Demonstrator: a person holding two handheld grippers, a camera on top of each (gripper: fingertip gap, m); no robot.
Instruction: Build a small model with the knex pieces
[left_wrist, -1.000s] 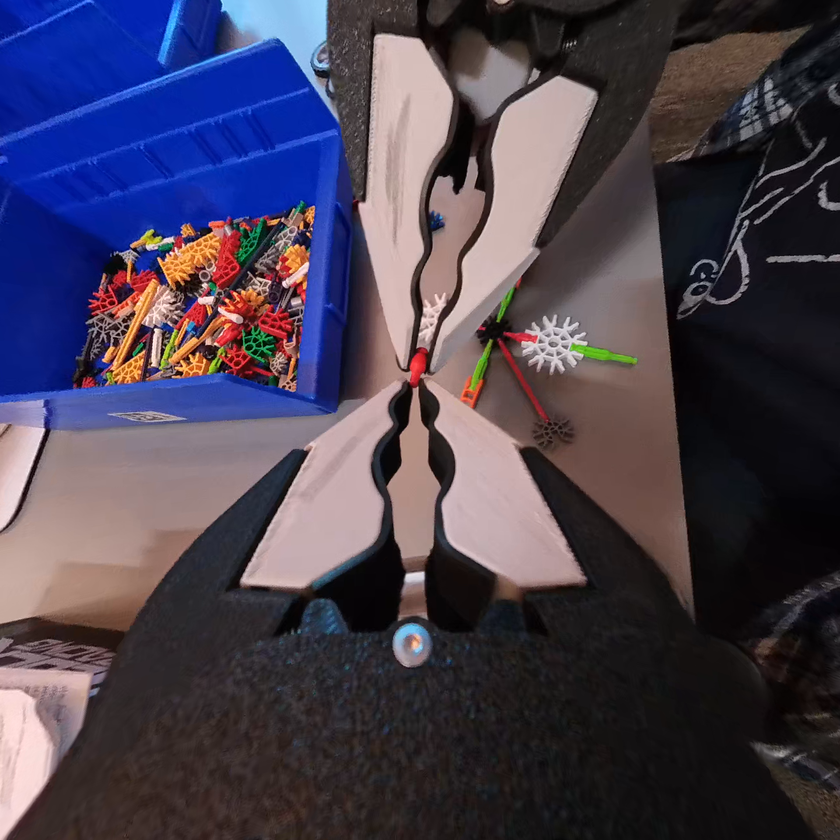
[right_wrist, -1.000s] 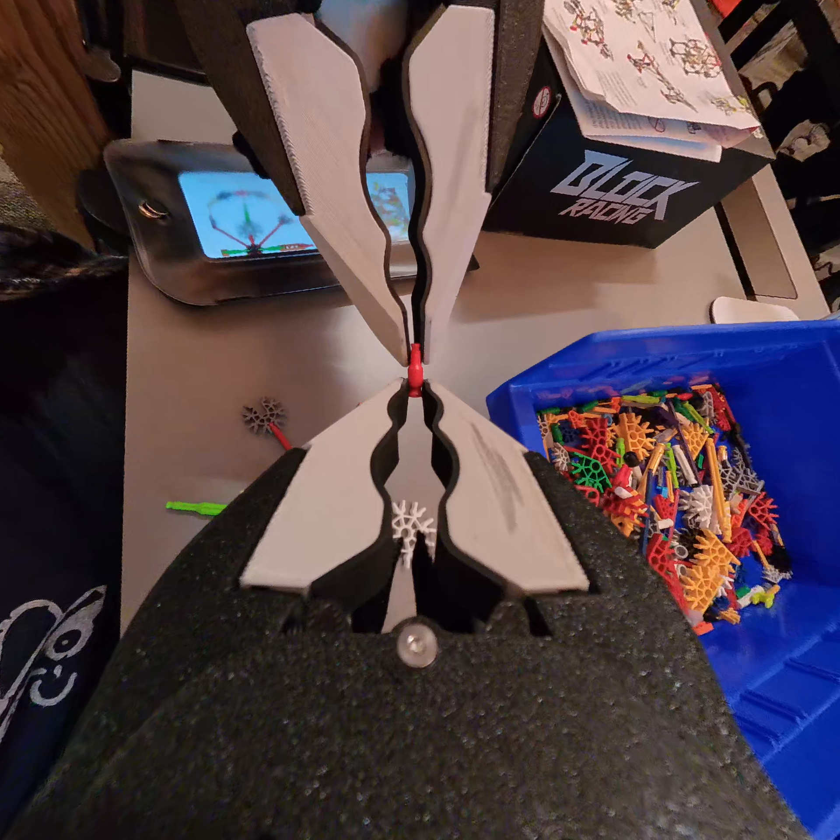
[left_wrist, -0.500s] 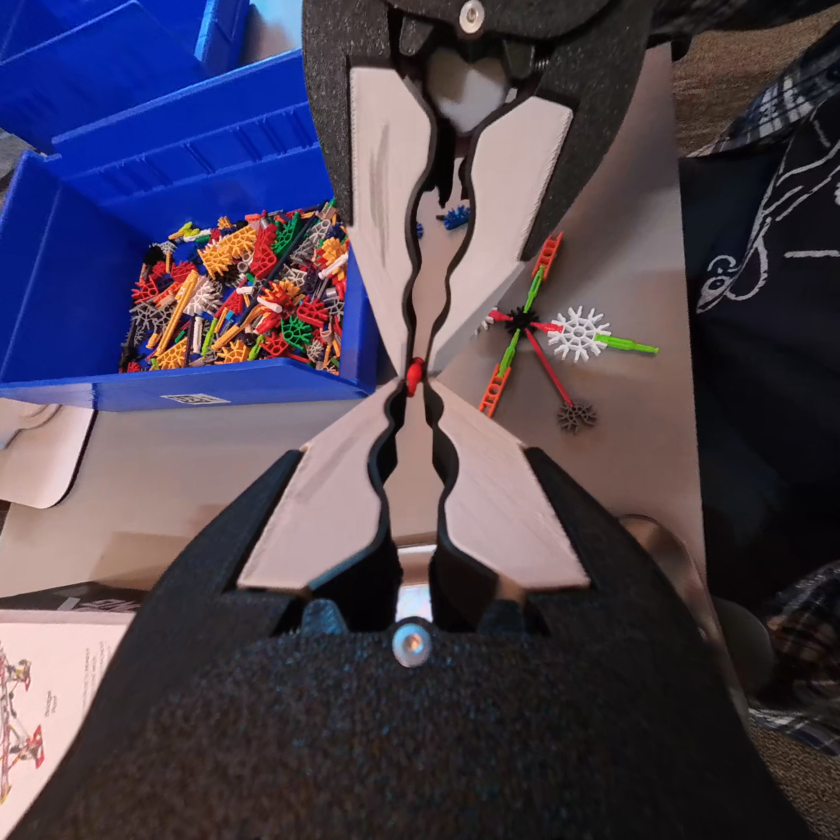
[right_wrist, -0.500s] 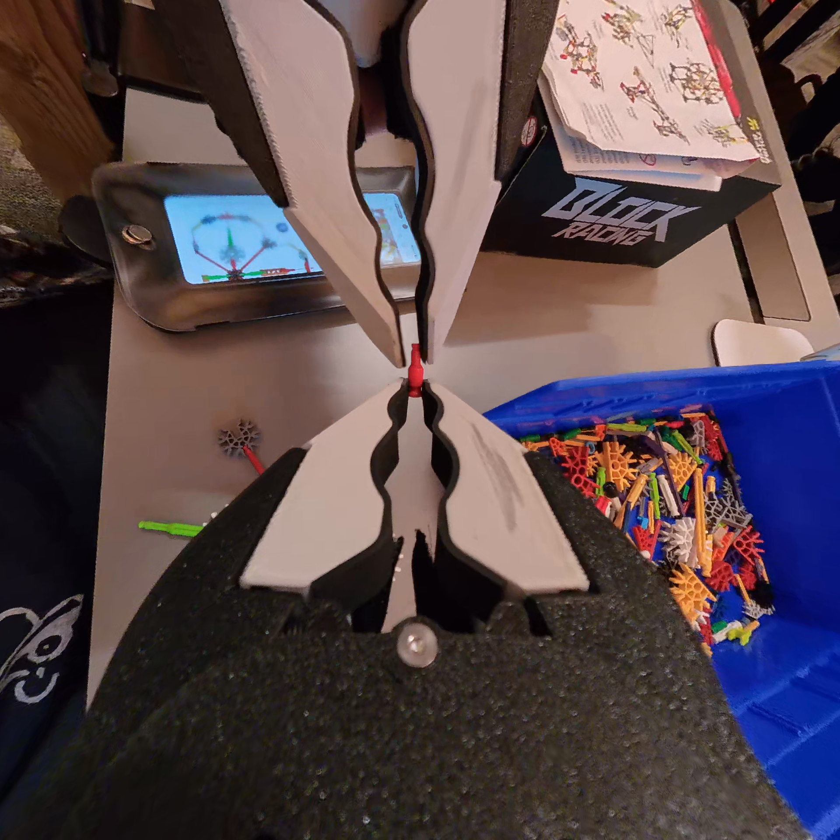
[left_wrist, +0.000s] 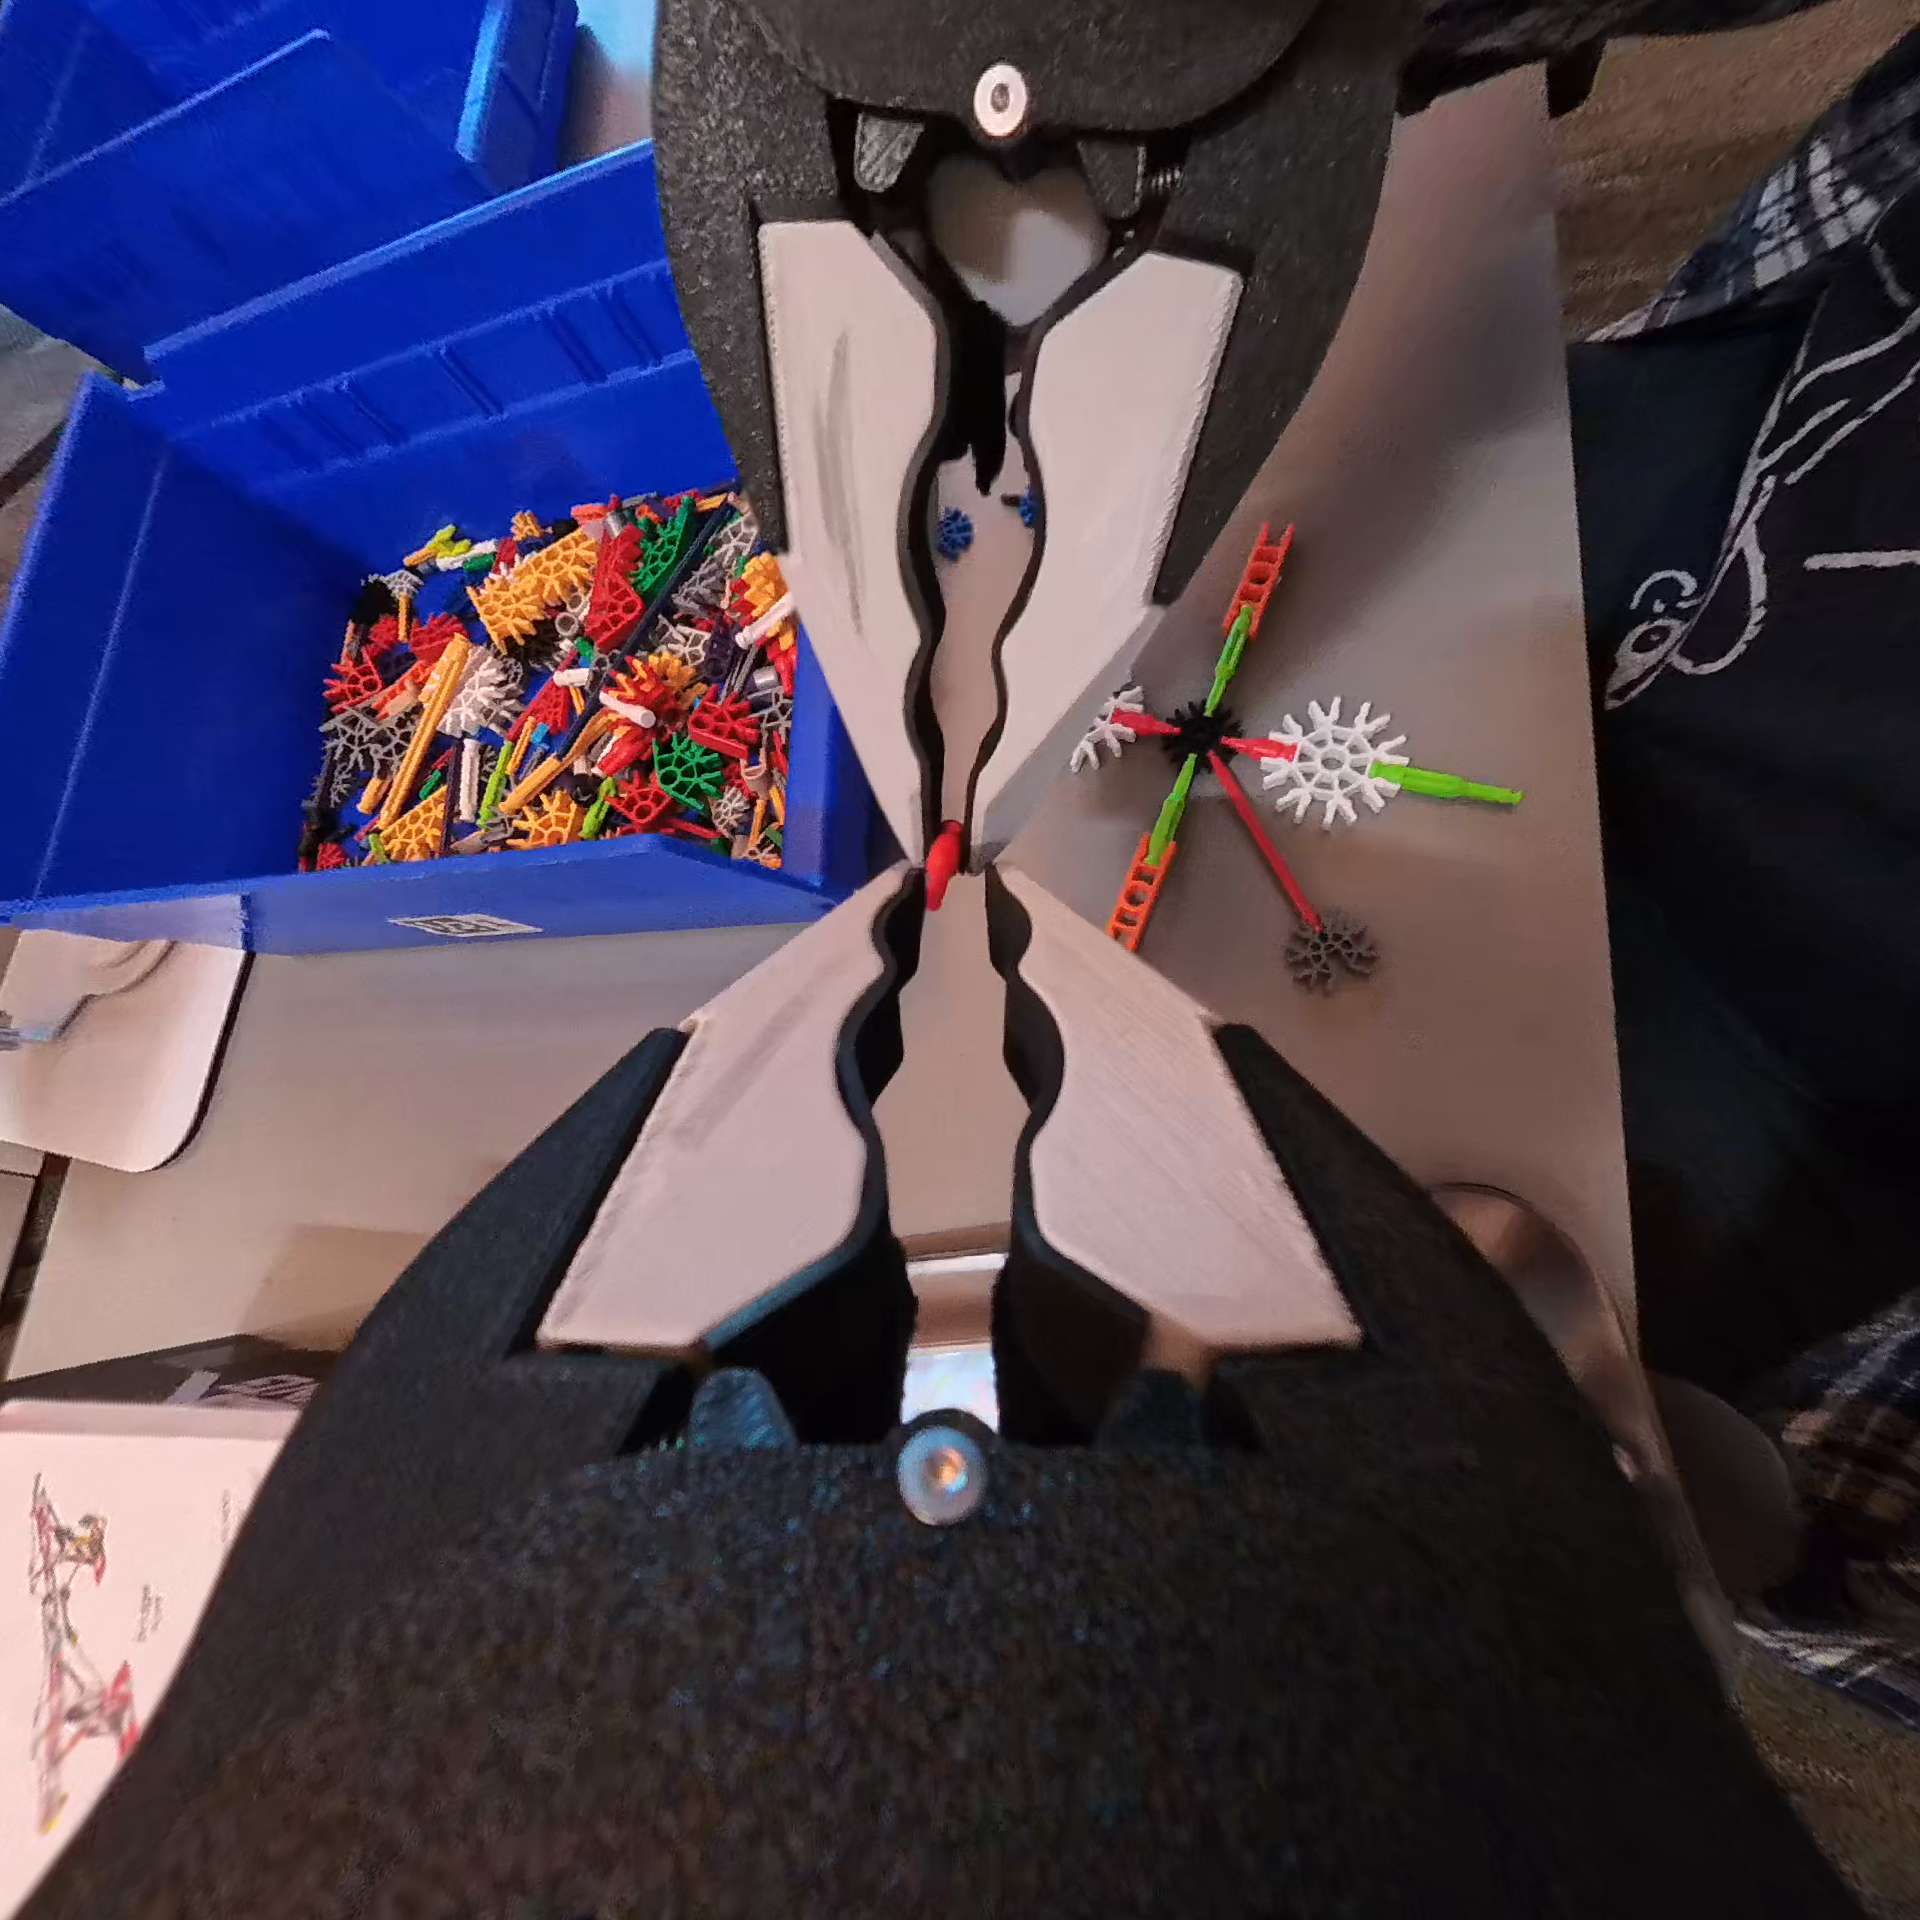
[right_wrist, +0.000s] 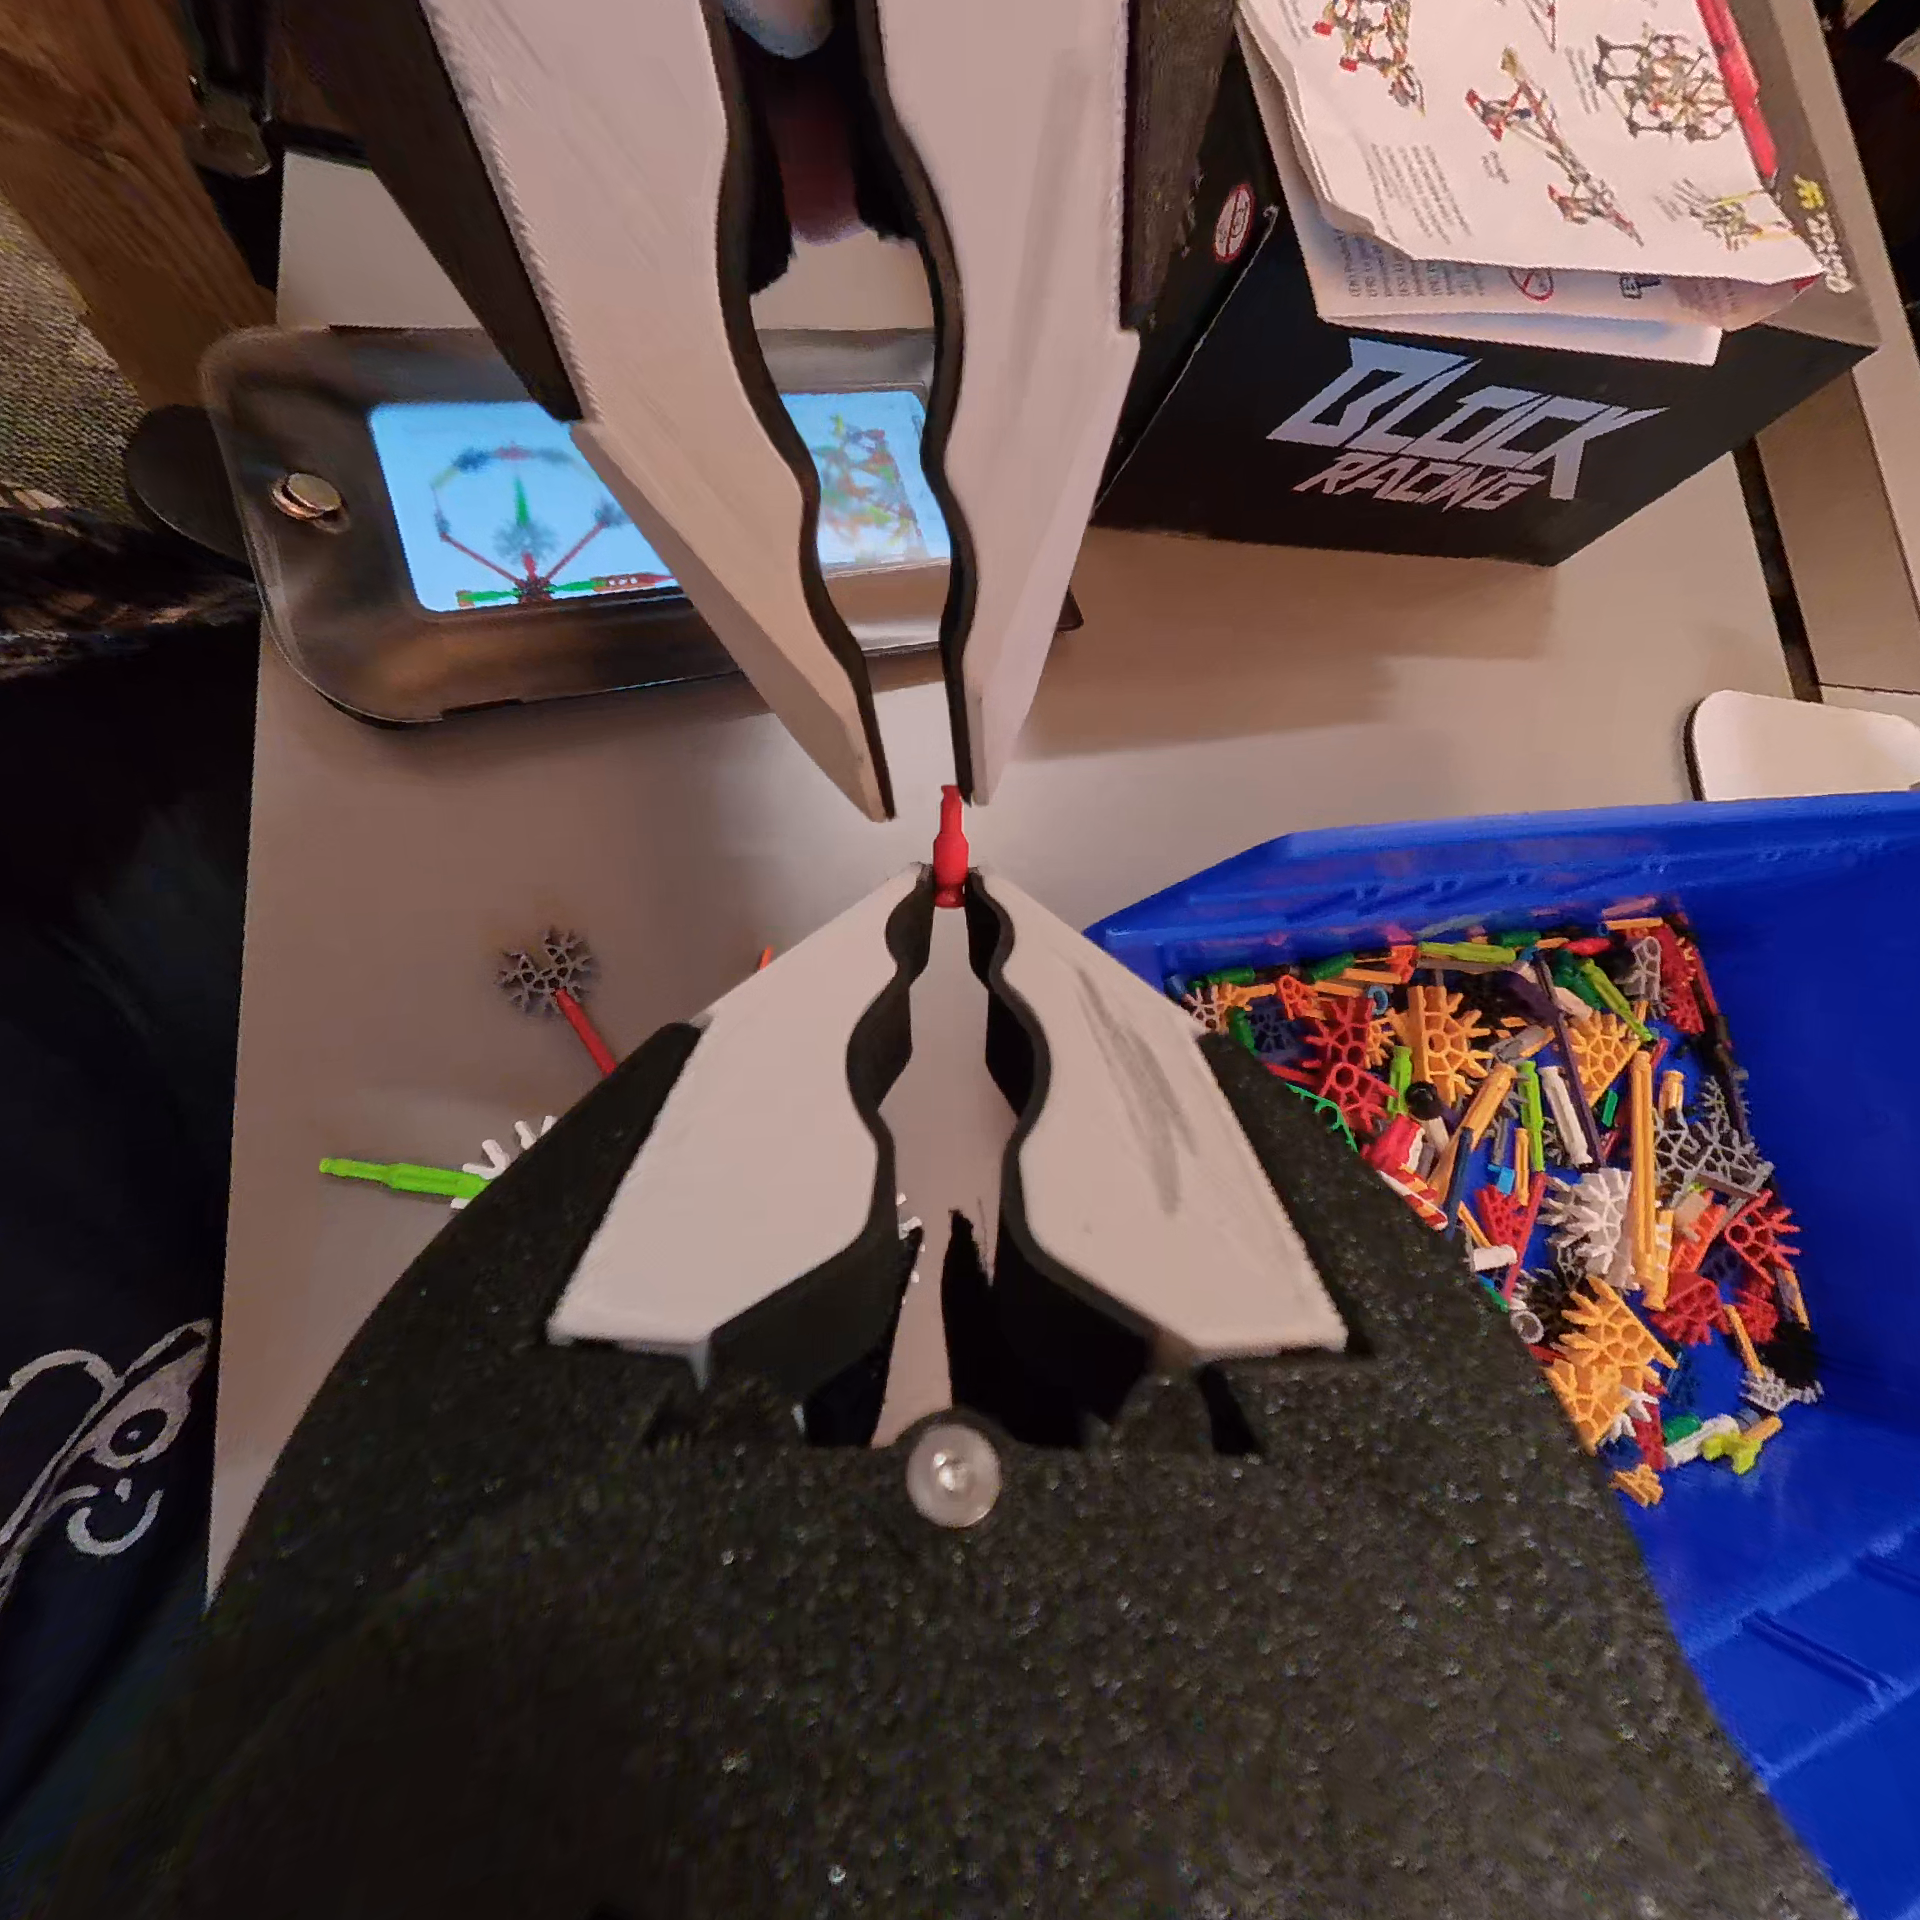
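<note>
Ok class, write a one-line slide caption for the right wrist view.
Right gripper pinches a small red rod tip-to-tip with the left gripper, whose fingers stand slightly parted, beside a blue bin of construction pieces.

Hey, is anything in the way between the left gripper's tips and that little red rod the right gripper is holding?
Nothing visible. The right gripper is clamped on the red rod, and the rod's free end sits right at the parted tips of the left gripper.

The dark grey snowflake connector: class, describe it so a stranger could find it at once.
Start from the blue bin of mixed pieces, then cross to the flat star-shaped assembly on the table. The dark grey snowflake connector caps its long red rod; the other snowflakes there are white or black.
</note>
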